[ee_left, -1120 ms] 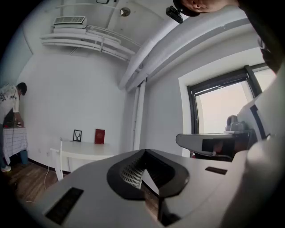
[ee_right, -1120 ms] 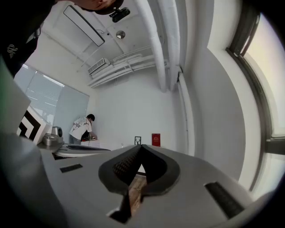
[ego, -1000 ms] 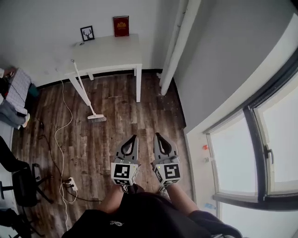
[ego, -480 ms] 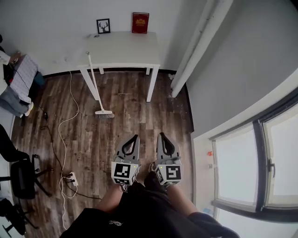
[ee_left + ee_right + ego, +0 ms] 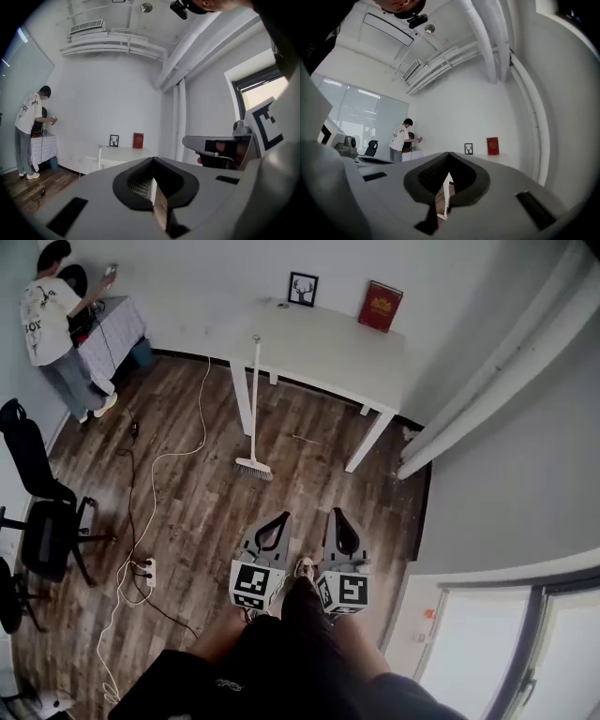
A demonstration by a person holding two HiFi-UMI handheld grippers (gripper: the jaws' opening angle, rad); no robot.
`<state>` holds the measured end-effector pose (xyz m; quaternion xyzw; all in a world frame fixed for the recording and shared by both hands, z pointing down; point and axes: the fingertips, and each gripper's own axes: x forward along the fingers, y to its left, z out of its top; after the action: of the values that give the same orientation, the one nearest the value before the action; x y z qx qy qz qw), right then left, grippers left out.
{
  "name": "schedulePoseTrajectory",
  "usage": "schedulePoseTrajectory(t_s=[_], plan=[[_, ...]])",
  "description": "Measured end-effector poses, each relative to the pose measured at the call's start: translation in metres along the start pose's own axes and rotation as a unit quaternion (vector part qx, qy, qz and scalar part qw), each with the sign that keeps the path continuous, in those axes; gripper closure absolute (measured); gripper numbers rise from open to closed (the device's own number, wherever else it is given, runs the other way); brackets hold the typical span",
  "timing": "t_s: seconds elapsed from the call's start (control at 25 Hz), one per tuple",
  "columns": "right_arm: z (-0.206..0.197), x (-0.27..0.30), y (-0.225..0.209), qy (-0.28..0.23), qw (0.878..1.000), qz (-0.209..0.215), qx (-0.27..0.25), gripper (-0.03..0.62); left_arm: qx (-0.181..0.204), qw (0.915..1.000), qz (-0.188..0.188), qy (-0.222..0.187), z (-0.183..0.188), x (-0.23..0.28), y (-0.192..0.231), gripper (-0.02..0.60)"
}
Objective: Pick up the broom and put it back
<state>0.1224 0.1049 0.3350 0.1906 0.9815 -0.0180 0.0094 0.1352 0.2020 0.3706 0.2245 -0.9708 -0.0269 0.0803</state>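
The broom (image 5: 254, 409) leans with its white handle against the front edge of the white table (image 5: 323, 348); its bristle head (image 5: 253, 468) rests on the wood floor. My left gripper (image 5: 279, 516) and right gripper (image 5: 336, 513) are held side by side, well short of the broom, and point toward the table. Both are shut with nothing between their jaws. In the left gripper view the left gripper (image 5: 153, 158) has its jaw tips together, with the broom handle (image 5: 99, 152) far off. In the right gripper view the broom (image 5: 442, 197) shows through the right gripper's (image 5: 449, 153) jaw cut-out.
A framed picture (image 5: 302, 288) and a red book (image 5: 379, 306) stand on the table against the wall. A person (image 5: 52, 310) stands at the far left. Black chairs (image 5: 42, 521), a power strip (image 5: 148, 570) with a white cable (image 5: 159, 460), and white pipes (image 5: 497, 381) border the floor.
The head view has swung left: table and broom now sit more to the right and closer, and the person at the far left has come into view. Both grippers stay shut, side by side.
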Motion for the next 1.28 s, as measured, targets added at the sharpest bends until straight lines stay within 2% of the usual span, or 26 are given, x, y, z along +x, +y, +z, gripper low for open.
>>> schedulePoseTrajectory(t_s=[0.24,0.4,0.6,0.76,0.92,1.08,1.28], plan=[[0.009,0.079,-0.032,-0.006,0.999,0.054,0.002,0.572,-0.005,0.9991,0.041,-0.007,0.024,0.066,0.026,0.581],[0.004,0.115,-0.058,-0.001,0.997,0.071,0.01,0.572,-0.011,0.9981,0.061,-0.001,0.026,0.106,0.038,0.581],[-0.009,0.158,-0.069,0.016,0.994,0.107,0.015,0.572,-0.029,0.9944,0.102,0.006,0.026,0.14,0.064,0.58],[-0.019,0.181,-0.059,0.028,0.99,0.136,0.01,0.572,-0.045,0.9913,0.123,0.014,0.02,0.154,0.084,0.58],[-0.029,0.209,-0.043,0.04,0.986,0.161,0.014,0.572,-0.044,0.987,0.152,0.024,0.016,0.161,0.117,0.58],[-0.044,0.238,-0.022,0.055,0.983,0.175,0.006,0.572,-0.05,0.9832,0.174,0.023,0.009,0.16,0.16,0.58],[-0.064,0.288,0.018,0.072,0.98,0.187,0.002,0.572,-0.081,0.9785,0.188,0.02,-0.007,0.164,0.221,0.58]])
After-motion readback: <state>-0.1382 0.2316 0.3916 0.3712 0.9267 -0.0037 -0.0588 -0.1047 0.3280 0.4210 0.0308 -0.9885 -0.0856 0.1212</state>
